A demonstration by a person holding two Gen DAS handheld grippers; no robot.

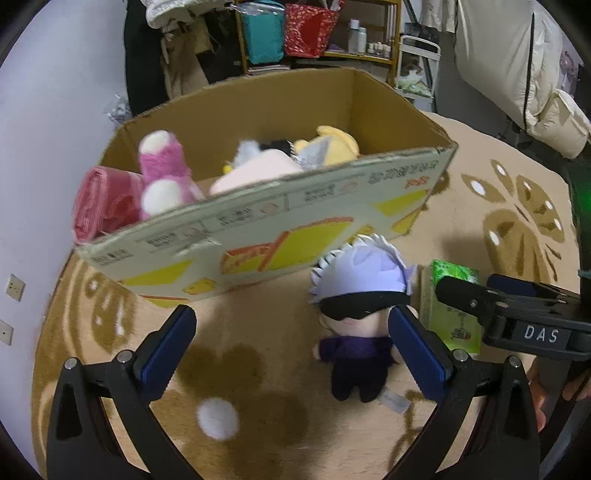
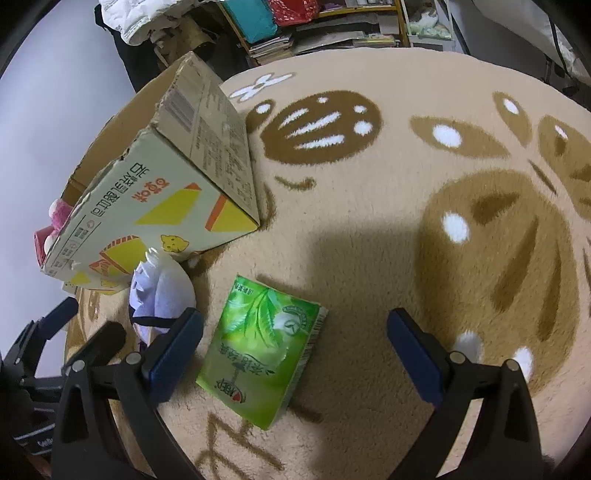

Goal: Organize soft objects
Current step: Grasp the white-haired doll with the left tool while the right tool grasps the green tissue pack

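A white-haired plush doll (image 1: pixel 360 314) with a black blindfold and dark clothes lies on the beige rug in front of an open cardboard box (image 1: pixel 280 236). The box holds a pink plush (image 1: pixel 162 173), a pink roll (image 1: pixel 99 206) and several other soft toys (image 1: pixel 295 155). My left gripper (image 1: pixel 295 350) is open above the rug, its right finger beside the doll. A green tissue pack (image 2: pixel 262 347) lies between the fingers of my open right gripper (image 2: pixel 295 350). The doll's head (image 2: pixel 159 295) shows in the right wrist view by the left finger. The right gripper (image 1: pixel 517 310) appears at the right of the left wrist view.
The beige rug (image 2: pixel 369 258) carries brown leaf patterns. A white pompom (image 1: pixel 218 419) lies on the rug near the left gripper. Shelves with bags and bottles (image 1: pixel 317 33) stand behind the box. White bedding (image 1: pixel 517 74) hangs at the far right.
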